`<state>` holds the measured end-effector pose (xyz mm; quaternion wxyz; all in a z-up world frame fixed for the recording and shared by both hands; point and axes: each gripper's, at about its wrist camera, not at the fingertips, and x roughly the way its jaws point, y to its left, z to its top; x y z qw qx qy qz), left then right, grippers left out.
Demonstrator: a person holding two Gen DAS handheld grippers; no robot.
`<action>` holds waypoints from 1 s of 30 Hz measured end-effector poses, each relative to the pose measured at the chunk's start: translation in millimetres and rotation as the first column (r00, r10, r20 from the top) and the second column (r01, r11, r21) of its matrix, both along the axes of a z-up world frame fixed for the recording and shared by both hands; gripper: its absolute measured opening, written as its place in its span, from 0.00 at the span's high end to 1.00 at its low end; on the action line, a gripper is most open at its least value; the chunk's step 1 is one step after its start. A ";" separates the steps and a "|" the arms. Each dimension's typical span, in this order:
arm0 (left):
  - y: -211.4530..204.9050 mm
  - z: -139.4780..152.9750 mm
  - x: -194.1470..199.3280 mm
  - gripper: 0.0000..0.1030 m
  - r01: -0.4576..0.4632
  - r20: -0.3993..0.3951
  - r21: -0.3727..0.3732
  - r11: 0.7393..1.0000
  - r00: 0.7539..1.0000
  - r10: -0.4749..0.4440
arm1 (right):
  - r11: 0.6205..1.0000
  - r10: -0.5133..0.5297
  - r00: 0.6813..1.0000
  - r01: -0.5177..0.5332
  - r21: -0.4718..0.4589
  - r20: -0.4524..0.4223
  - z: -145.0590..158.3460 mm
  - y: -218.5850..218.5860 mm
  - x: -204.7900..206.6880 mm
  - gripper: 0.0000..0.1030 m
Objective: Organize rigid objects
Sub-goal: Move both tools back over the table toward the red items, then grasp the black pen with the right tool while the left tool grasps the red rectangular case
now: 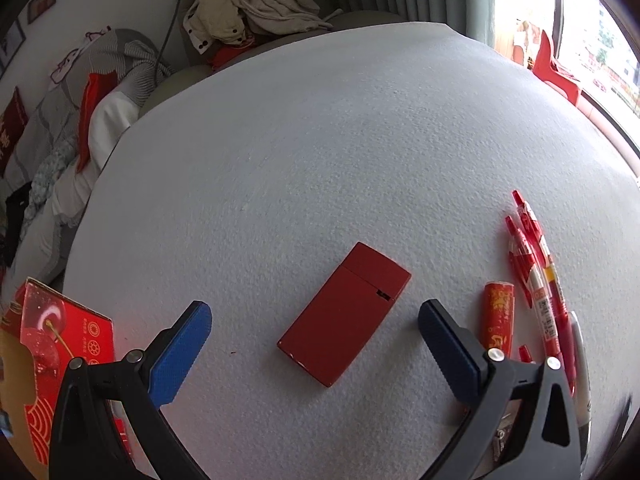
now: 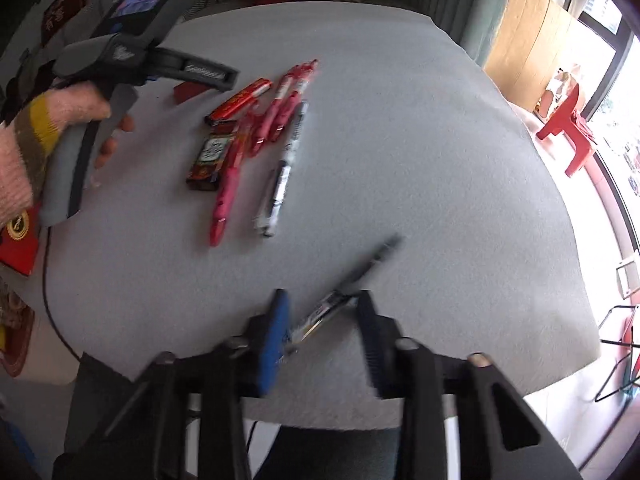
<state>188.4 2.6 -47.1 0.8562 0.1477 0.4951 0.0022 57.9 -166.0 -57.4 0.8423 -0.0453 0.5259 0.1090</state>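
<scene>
While spread wide over the desk (image 1: 320, 140), left gripper (image 1: 316, 324) jaws frame a flat red case (image 1: 344, 314) without touching. Right gripper (image 2: 324, 308) jaws open around a blurred black pen (image 2: 348, 280); red pens (image 2: 280, 108) further off.

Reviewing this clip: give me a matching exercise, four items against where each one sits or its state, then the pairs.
Items:
1. flat red rectangular case
2. black-and-clear pen
3. red cardboard box with cherry print
4. left claw

Places or states:
A. at the table's left edge
B. between the right claw's fingers, not clamped
C. open, fingers either side of the case
D. lying flat on the white table

Pairs: 1-D, 2-B, 3-A, 4-C
</scene>
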 end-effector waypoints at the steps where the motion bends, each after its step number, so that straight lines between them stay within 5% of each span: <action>1: -3.3 -0.6 -2.4 0.00 0.006 0.004 0.007 1.000 1.000 -0.006 | 1.000 0.007 1.000 -0.007 -0.014 0.006 1.0 -4.1 6.9 0.79; 7: -10.2 -1.3 -5.6 0.00 0.028 0.024 0.035 0.999 0.999 -0.028 | 0.997 0.054 0.999 -0.054 -0.048 -0.001 -0.7 -20.7 67.8 0.79; 11: 24.1 -4.3 4.4 0.01 -0.127 -0.134 -0.211 0.969 0.986 0.100 | 0.998 0.050 0.999 -0.050 -0.027 -0.002 0.0 -25.2 71.3 0.79; 16: -2.7 8.1 -2.3 0.01 0.021 -0.009 -0.049 0.999 1.000 -0.022 | 0.999 0.047 0.999 -0.047 -0.013 0.012 1.2 -28.8 69.0 0.79; 20: -7.4 13.9 6.5 0.00 0.083 -0.031 -0.081 0.993 0.996 -0.086 | 0.999 0.053 0.999 -0.053 -0.005 0.011 0.5 -24.5 68.5 0.78; 23: 7.1 15.3 16.2 0.00 -0.020 -0.118 -0.200 0.980 0.993 -0.003 | 0.999 0.052 0.999 -0.052 -0.004 0.016 -0.5 -26.3 70.5 0.78; 28: 22.7 28.1 -4.9 0.00 -0.232 -0.009 -0.113 0.966 0.973 0.232 | 0.998 0.064 0.998 -0.064 -0.008 0.027 -0.6 -27.6 70.0 0.78; 30: 28.1 31.6 -24.1 0.00 -0.268 -0.004 -0.129 0.955 0.963 0.270 | 0.998 0.055 0.998 -0.055 -0.021 0.035 -1.5 -29.7 70.6 0.59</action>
